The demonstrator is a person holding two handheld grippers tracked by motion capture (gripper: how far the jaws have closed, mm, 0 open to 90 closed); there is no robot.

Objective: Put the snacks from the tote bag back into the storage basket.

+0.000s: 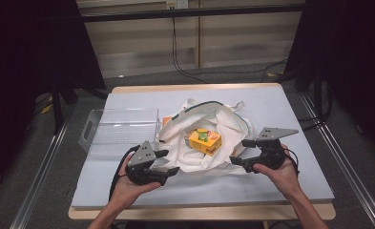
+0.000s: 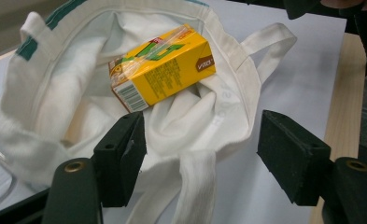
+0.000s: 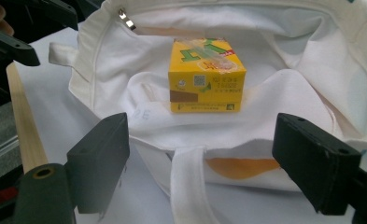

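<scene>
The yellow carton (image 1: pixel 204 140) is seen lying inside the white bag (image 1: pixel 225 126), between the left gripper (image 1: pixel 167 162) and right gripper (image 1: pixel 240 151); both are spread apart, nothing held.

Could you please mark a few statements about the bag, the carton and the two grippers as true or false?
1. The yellow drink carton lies inside the open white tote bag. True.
2. The left gripper is shut on the carton. False: its jaws are open and hold nothing.
3. A clear plastic bin stands on the table to the left of the bag. True.
4. The right gripper is open, near the bag's edge. True.
5. The carton stands in the clear bin. False: it is in the bag.
</scene>
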